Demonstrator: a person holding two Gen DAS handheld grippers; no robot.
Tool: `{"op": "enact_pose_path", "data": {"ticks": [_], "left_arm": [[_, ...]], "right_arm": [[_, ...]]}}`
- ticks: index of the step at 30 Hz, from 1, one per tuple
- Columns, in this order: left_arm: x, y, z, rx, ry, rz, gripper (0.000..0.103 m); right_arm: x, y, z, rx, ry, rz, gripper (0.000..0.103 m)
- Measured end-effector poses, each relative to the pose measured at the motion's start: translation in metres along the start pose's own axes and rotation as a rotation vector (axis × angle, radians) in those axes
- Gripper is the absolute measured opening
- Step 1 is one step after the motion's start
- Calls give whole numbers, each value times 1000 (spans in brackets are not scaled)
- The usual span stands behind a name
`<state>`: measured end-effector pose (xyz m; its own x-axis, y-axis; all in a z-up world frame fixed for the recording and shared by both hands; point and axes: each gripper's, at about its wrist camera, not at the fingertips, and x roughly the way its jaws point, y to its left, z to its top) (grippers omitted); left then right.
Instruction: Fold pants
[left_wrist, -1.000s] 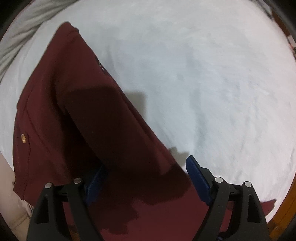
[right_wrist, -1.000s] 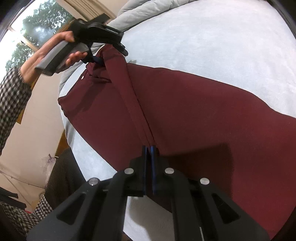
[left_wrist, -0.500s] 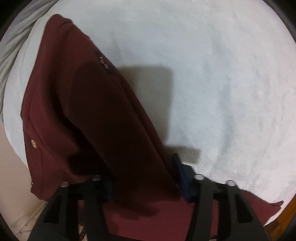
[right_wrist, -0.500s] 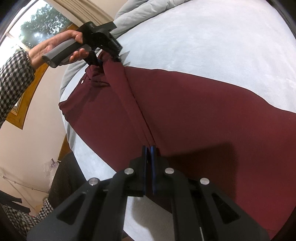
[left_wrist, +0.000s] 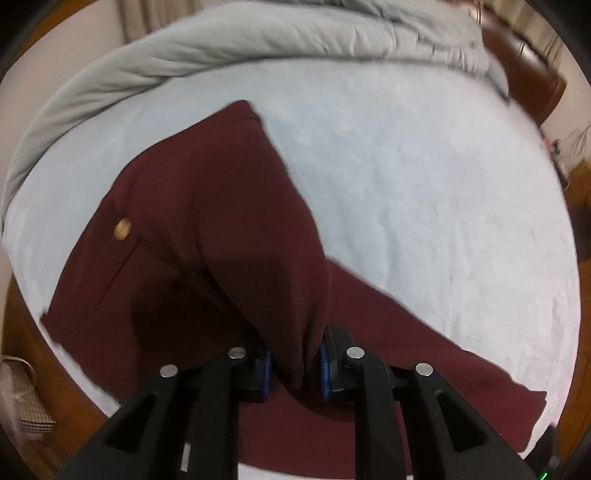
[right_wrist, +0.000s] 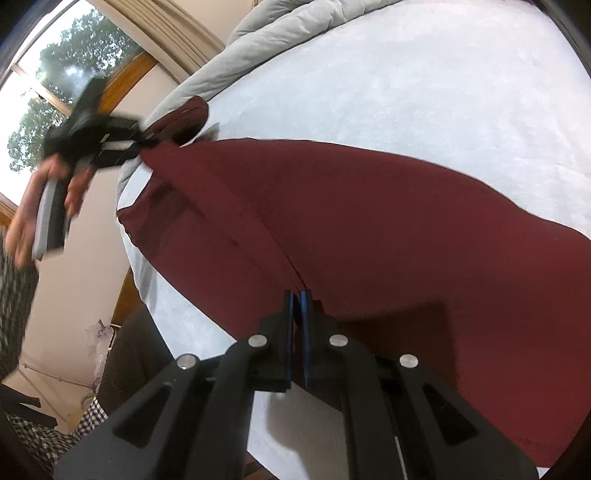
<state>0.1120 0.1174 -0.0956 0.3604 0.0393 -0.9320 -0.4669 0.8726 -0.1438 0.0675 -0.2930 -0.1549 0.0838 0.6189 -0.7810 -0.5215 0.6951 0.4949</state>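
Pants (left_wrist: 221, 229) of dark red cloth lie spread across the pale cover of the bed (left_wrist: 424, 177), their waist end toward the bed's near-left edge and the legs running off toward the far right corner as the left wrist view shows it. The left tongs (left_wrist: 295, 365) have just been closing, with a bunch of the waist cloth between the blue pads, and they now pinch that bunch so that it rises in a peak off the bed. Taking the cloth at the waist gives one end of a fold line. The brass button (left_wrist: 122, 229) sits on the flat part beside the peak, so the front of the garment faces up.

From the right wrist view, the right tongs (right_wrist: 296, 314) are fully closed on the edge of the pants (right_wrist: 369, 229) near the bed's lower edge, at the point where a long seam or crease runs to the waist. A hand (right_wrist: 44, 206), blurred, carries the left tongs (right_wrist: 138, 147) at the far end of that crease. Holding both ends keeps the line taut, which should let one half be carried over the other without wrinkling. The grey duvet (left_wrist: 258, 40) is pushed back along the far edge, leaving room to work.
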Motion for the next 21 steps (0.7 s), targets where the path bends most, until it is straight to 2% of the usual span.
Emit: {"op": "enact_pose_path", "data": {"ticks": [2,5,7,10,12,14,18,21], "left_arm": [[-3,26,-32,-32,-51,-30,19],[2,40,-66,-68,-93,-53,19],[9,57,-74,-79,-104,-70,19],[27,56,-75,-69,-113,-59,19],[20,55,-73,-72,-116,-62,19],[24,61,-77,-83,-127,-79,19],[9,60,-79,-80,-166,-128,20],[16,61,-85,-47,-153,-93,21]], "right_arm": [[-2,2,-1,-4,2,-6,3],[-4,6,-3,-19,18,-17,3],[-4,14,-7,-44,34,-27,3],[-2,22,-14,-79,63,-53,3],[-1,25,-17,-88,73,-55,3],[-9,24,-21,-87,58,-44,0],[-32,18,-27,-79,10,-32,0],[-24,6,-31,-46,54,-50,0]]}}
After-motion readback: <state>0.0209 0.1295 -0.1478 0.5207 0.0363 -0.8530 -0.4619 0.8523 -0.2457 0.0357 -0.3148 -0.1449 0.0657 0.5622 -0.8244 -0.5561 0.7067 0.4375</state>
